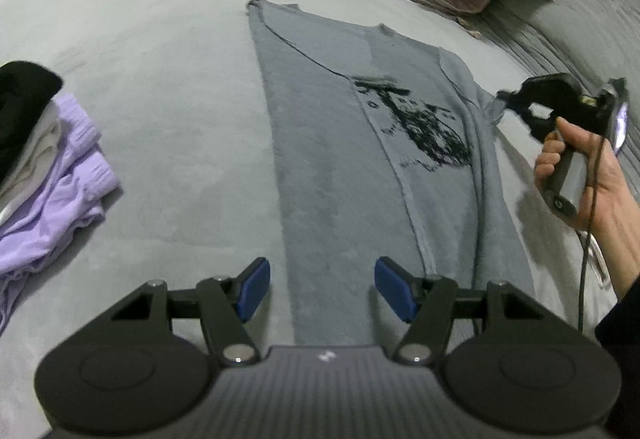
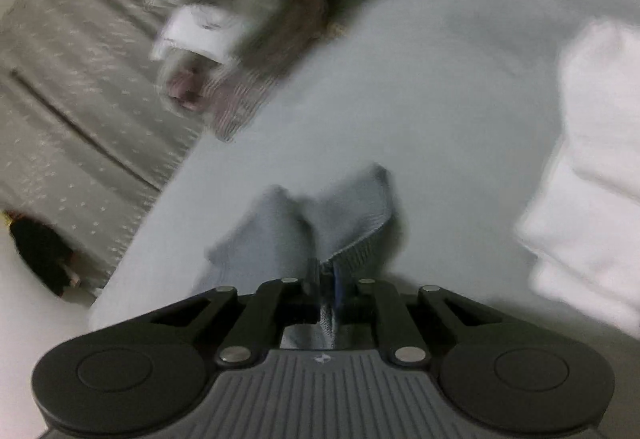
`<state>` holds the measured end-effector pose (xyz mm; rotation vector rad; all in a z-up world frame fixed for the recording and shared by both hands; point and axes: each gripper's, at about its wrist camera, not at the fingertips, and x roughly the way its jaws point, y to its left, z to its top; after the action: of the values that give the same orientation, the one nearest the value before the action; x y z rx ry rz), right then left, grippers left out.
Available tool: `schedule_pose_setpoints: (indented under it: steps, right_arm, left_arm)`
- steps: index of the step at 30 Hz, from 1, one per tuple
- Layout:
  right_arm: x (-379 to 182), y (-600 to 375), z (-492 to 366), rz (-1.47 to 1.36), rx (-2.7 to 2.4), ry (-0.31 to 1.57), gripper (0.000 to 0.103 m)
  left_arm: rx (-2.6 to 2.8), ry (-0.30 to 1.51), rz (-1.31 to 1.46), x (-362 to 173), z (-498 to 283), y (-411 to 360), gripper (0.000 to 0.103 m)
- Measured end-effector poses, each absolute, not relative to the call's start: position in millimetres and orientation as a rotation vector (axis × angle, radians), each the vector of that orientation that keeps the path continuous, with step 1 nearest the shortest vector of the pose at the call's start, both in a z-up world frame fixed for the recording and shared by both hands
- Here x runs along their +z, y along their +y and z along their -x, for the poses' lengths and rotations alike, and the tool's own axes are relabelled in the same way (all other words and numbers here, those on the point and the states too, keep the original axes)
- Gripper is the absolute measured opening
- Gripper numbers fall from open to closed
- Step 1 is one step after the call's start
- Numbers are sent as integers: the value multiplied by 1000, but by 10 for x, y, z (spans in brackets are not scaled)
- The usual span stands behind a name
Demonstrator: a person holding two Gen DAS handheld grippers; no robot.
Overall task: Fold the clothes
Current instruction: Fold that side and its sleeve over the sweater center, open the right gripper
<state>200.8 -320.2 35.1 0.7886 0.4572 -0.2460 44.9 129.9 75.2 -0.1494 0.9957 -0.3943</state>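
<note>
Bed (image 1: 160,79) — right tool (image 2: 326,279) seemingly pinching shirt (image 1: 340,159).

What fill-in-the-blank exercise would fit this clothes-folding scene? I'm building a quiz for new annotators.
1. The grey T-shirt with a black print lies on the grey ____.
2. The right claw is shut on the T-shirt's ____.
3. The left claw, with blue pads, is ____ and holds nothing.
4. The folded ____ garment lies in the stack at the left of the left wrist view.

Missing words: bedspread; sleeve; open; lilac
</note>
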Motion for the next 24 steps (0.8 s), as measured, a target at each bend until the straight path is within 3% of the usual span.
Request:
schedule_pose_setpoints:
  steps: [9,14,19,21,24]
  right_arm:
    - [696,-2629,-2204,-618,-161,390,10]
    - [898,-1812,-2288,-299,44,351,9]
    - [530,-810,-2520,147,153,557,9]
    - [395,-651,-2490,211,155,550,9]
    - [412,-784,-2450,83,155,524,10]
  left_arm:
    - [-368,999,206,795,-496,1441,60]
    - [-347,998,217,805,-526,1492,60]
    - [-331,1010,214,759,-546,1532,60]
    - [-331,1010,217,760,-552,1549,60]
    - [-335,1010,223,763,-555,1562,60]
